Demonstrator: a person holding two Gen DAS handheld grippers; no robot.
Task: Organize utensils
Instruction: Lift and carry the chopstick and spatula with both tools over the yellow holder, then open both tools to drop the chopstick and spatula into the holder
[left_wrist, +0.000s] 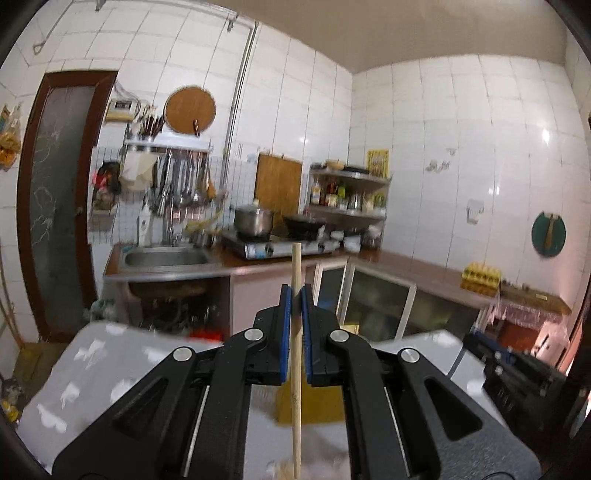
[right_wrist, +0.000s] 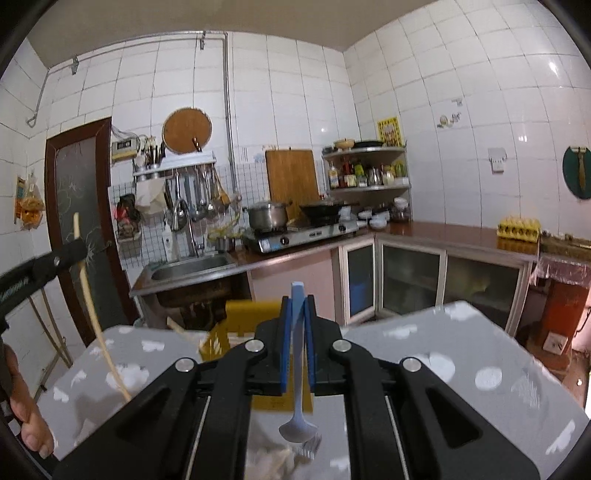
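Two utensils, one clamped in each of my grippers, held up over the grey table.

My left gripper pinches a wooden stick-like handle upright between its blue pads. My right gripper squeezes a pale blue spoon, bowl hanging down. A yellow basket sits on the table just beyond; a fork lies under the spoon.

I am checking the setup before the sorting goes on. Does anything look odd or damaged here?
Nothing looks damaged or spilled. The left gripper holds a wooden stick upright, and the right gripper holds a blue spoon, bowl down.
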